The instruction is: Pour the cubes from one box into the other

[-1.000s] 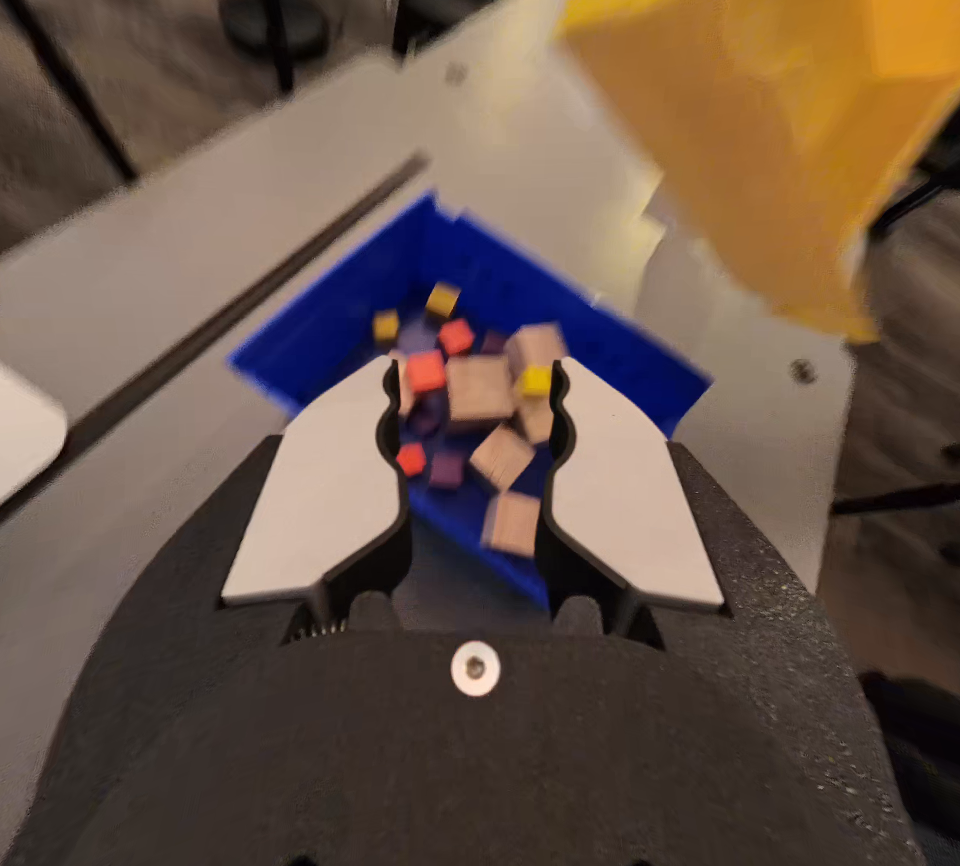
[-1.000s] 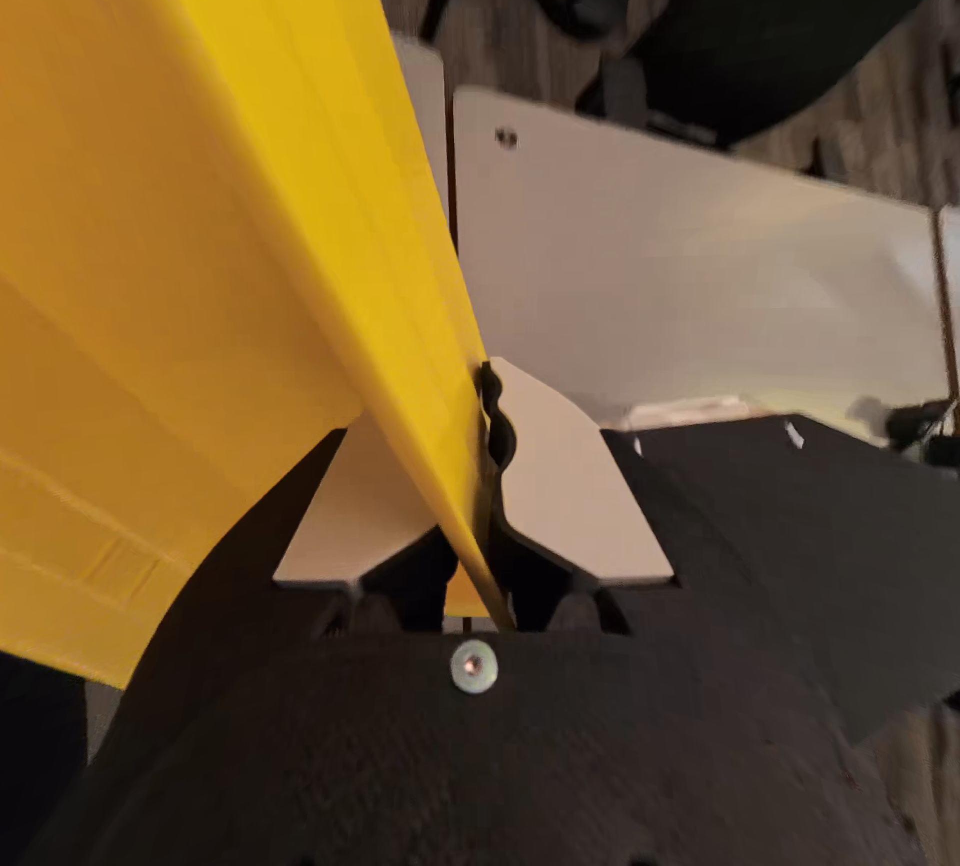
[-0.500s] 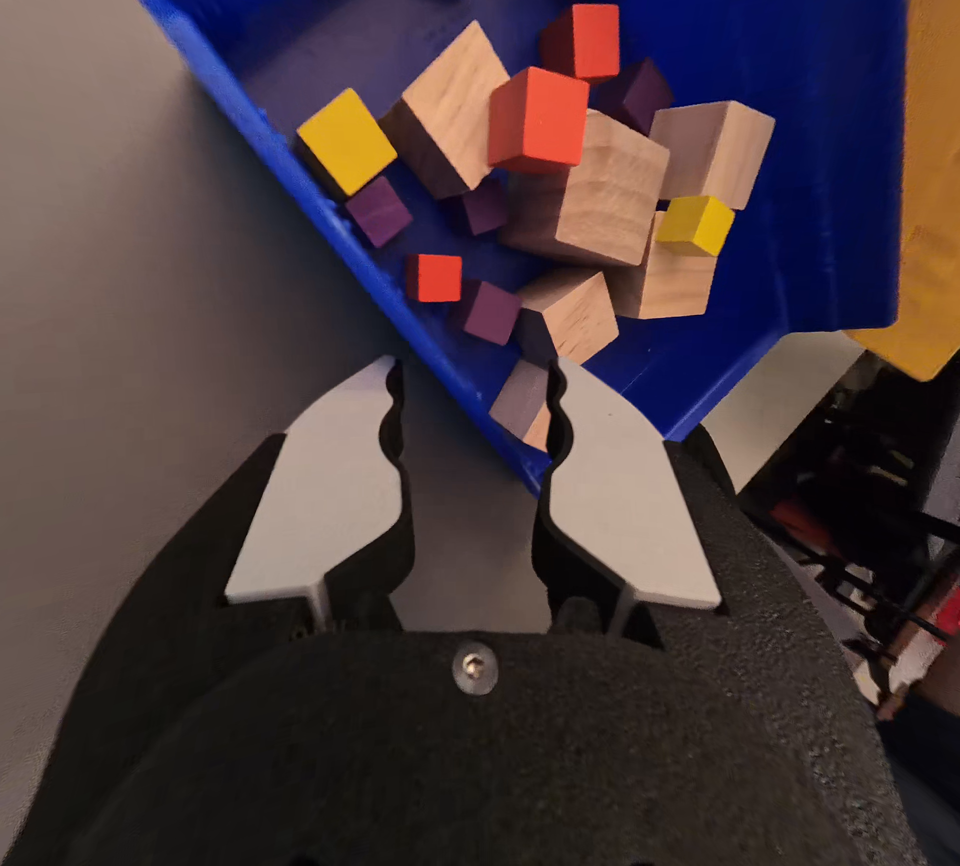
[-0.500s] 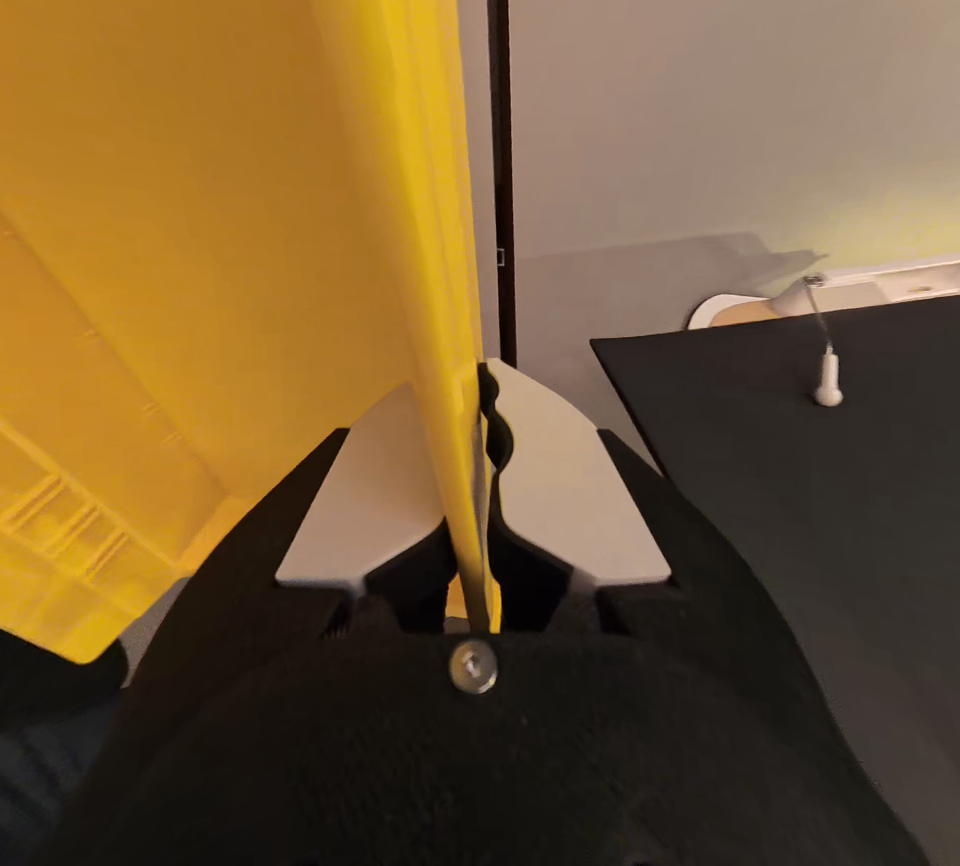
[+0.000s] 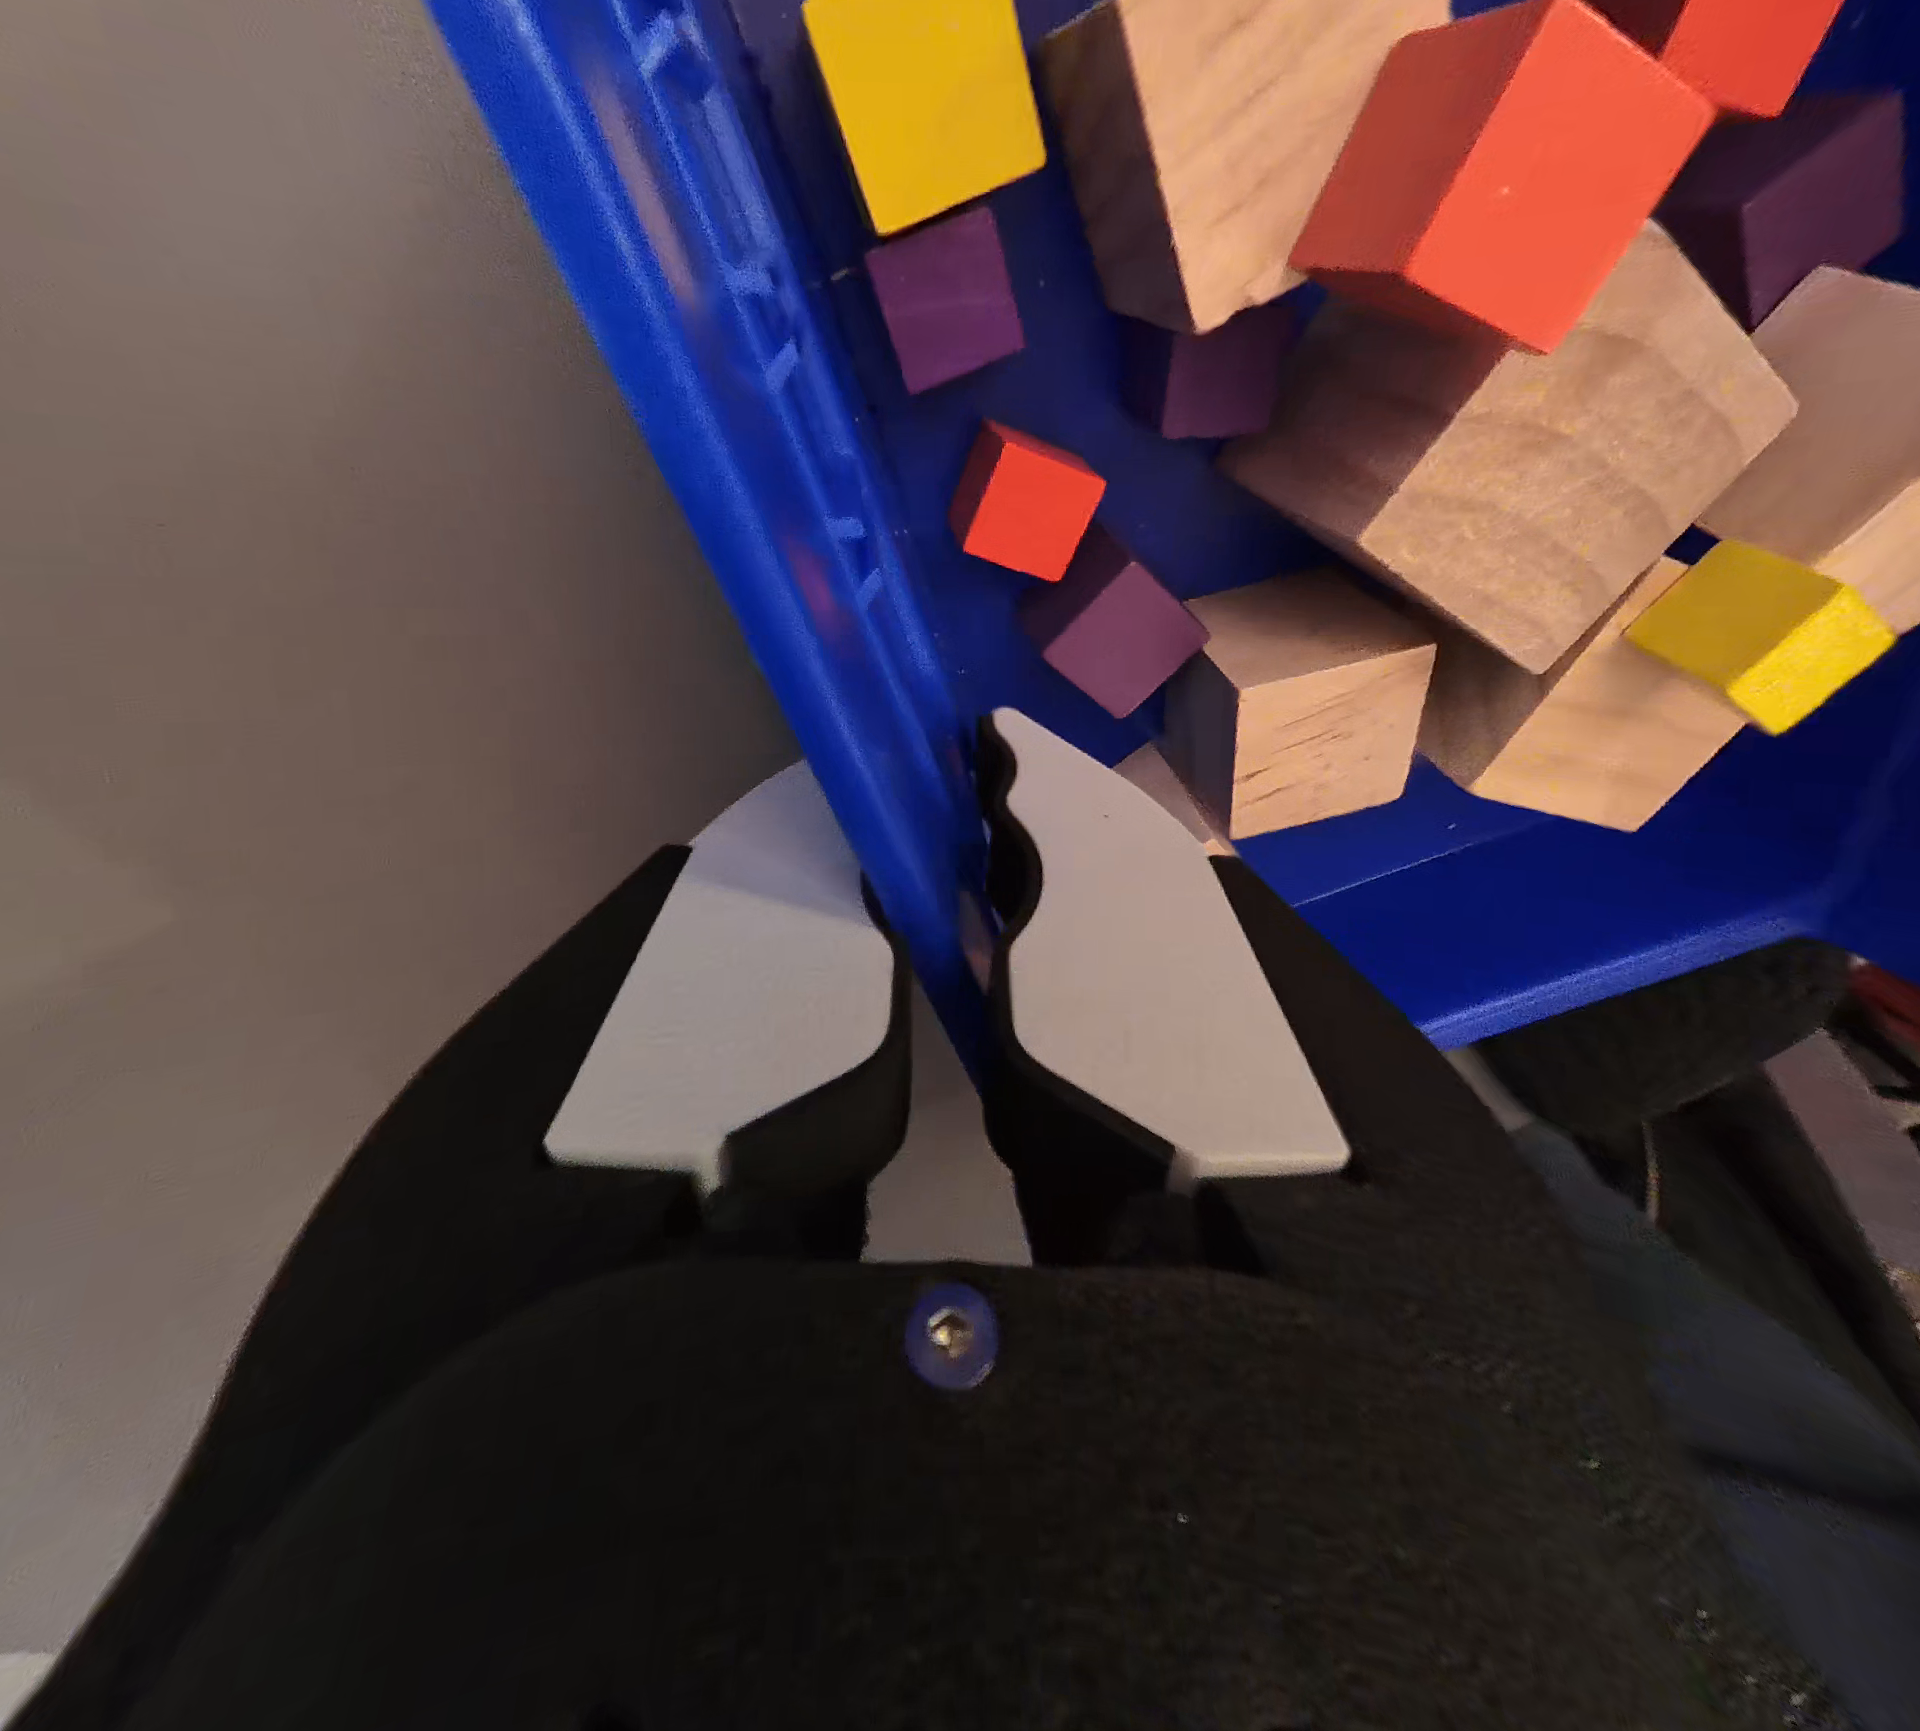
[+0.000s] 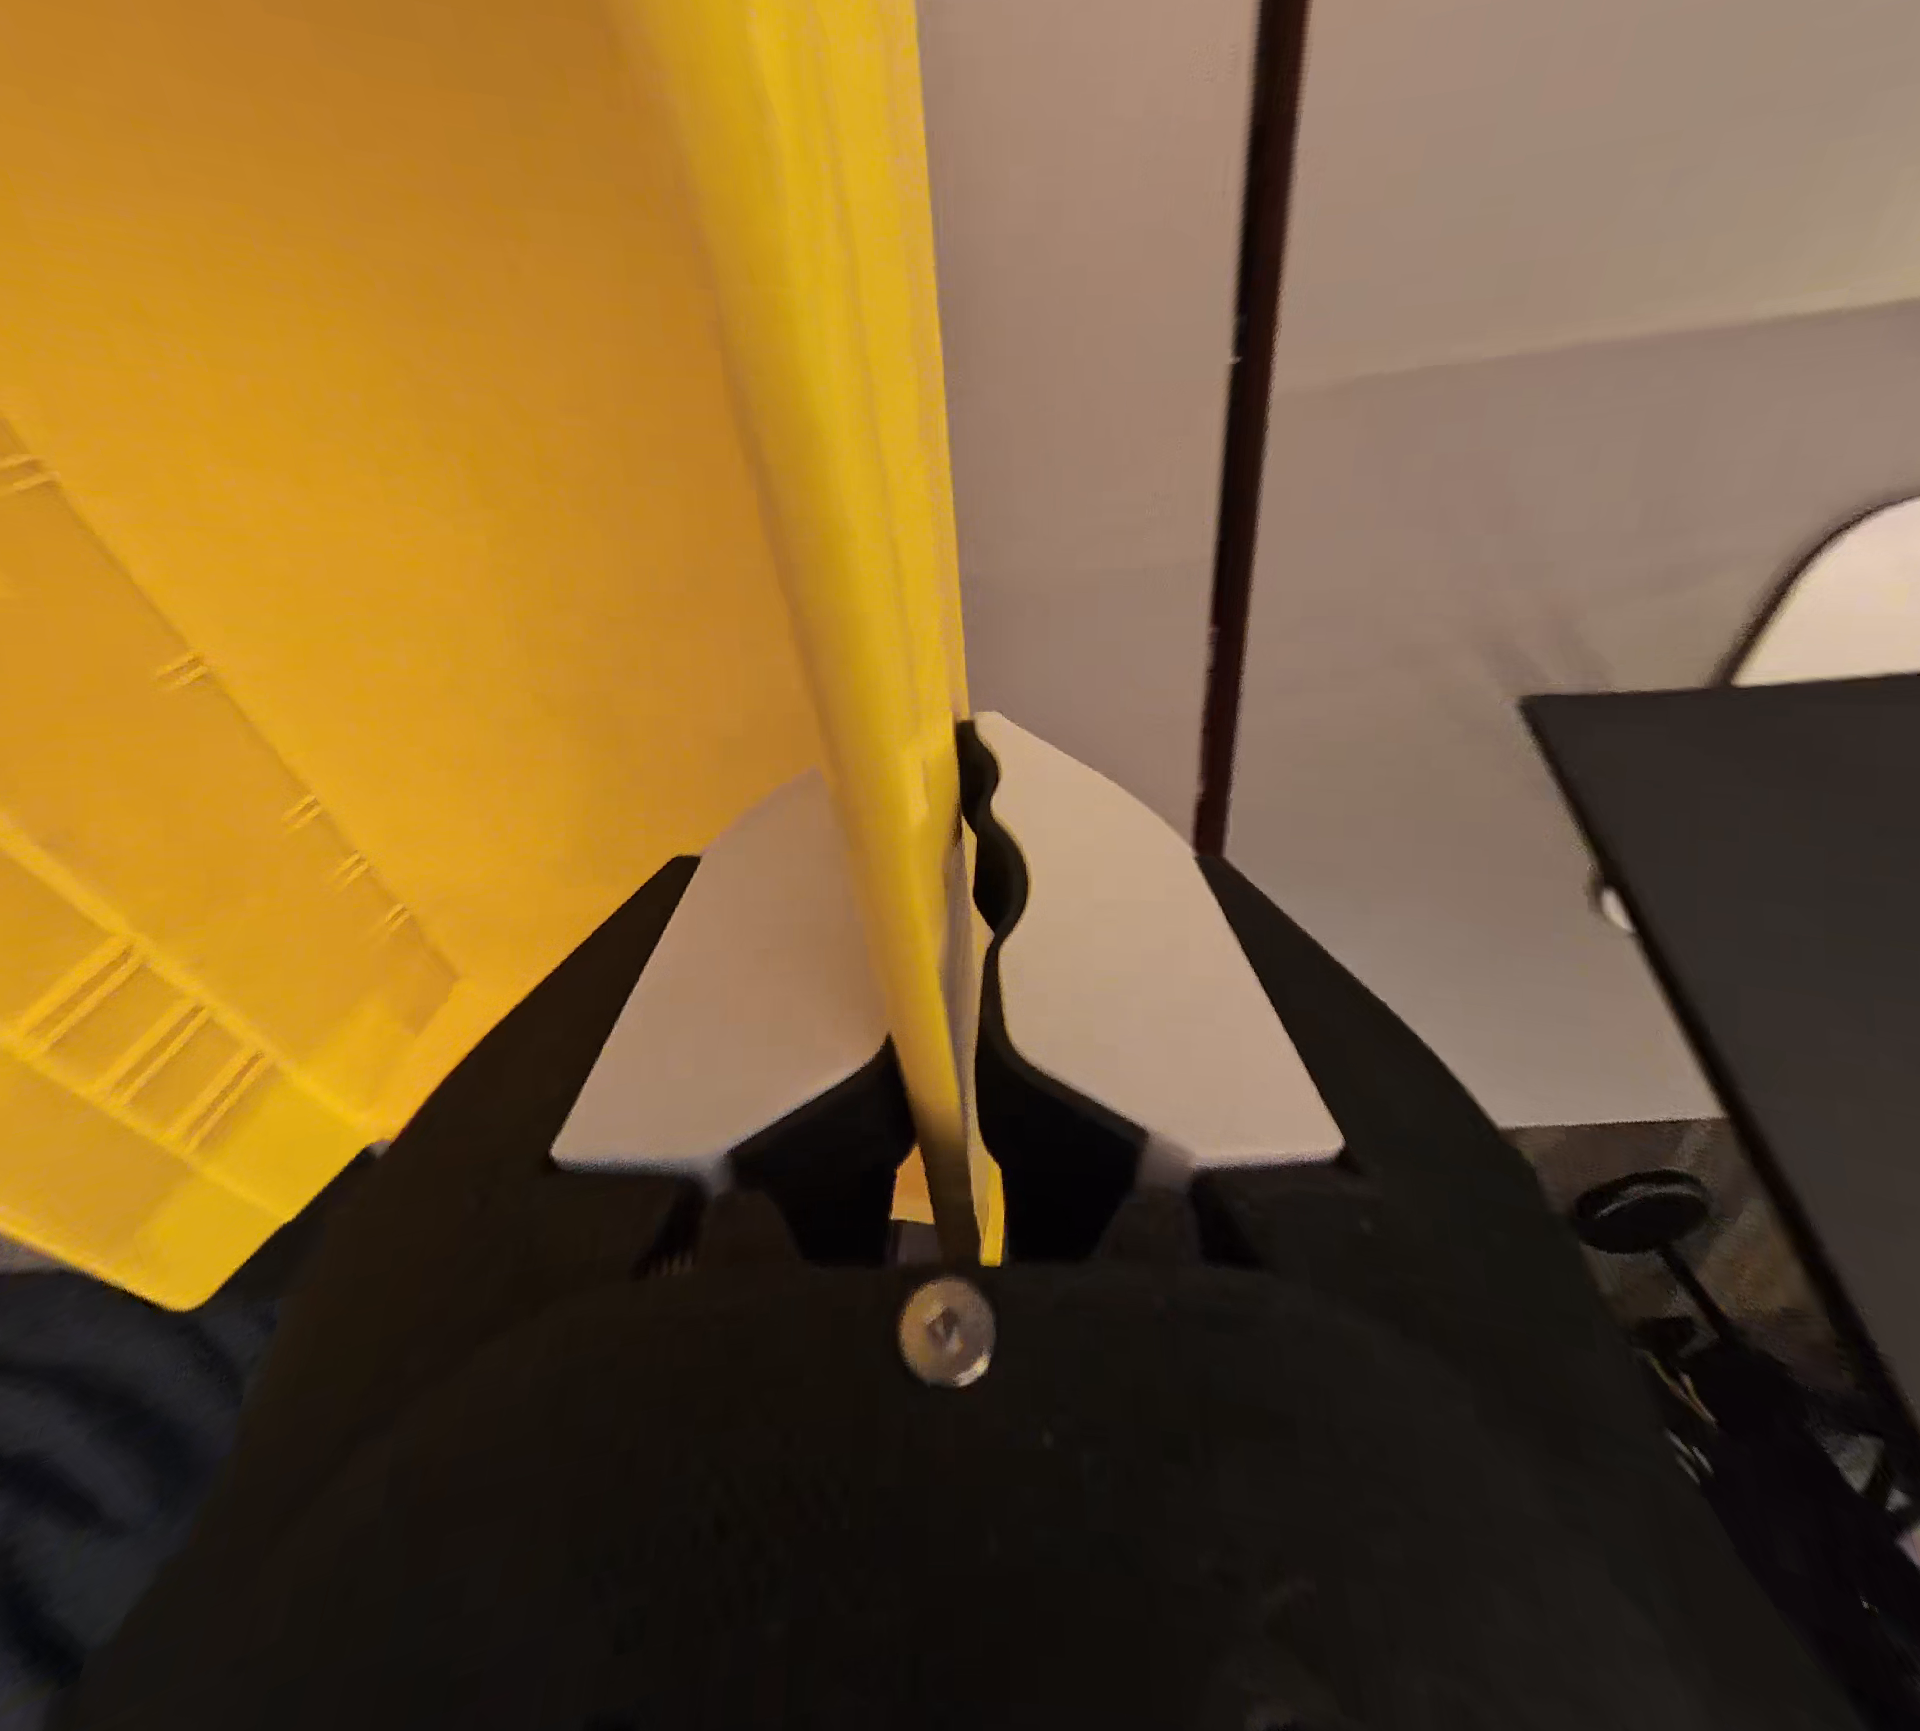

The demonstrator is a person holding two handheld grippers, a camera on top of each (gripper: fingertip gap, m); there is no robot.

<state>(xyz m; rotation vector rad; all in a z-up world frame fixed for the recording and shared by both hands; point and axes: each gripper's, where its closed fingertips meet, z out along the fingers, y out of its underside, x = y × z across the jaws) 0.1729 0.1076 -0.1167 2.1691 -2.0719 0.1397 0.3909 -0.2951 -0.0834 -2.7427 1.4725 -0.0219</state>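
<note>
In the left wrist view my left gripper point(image 5: 951, 777) is shut on the rim of the blue box point(image 5: 665, 247). The blue box holds several cubes: plain wooden ones point(image 5: 1507, 476), red ones point(image 5: 1496, 175), yellow ones point(image 5: 925, 76) and small purple ones point(image 5: 945, 299). In the right wrist view my right gripper point(image 6: 951, 767) is shut on the side wall of the yellow box point(image 6: 364, 331). The yellow box fills the left of that view, and its inside shows no cubes.
The grey table top point(image 5: 291, 538) lies left of the blue box. In the right wrist view a dark seam point(image 6: 1262, 279) runs down the table, and a black panel point(image 6: 1766, 902) with a white rounded object point(image 6: 1849, 601) behind it sits at the right.
My left gripper moved in over the blue box's rim and closed on it. The right gripper kept its hold on the yellow box while it swung down toward the table.
</note>
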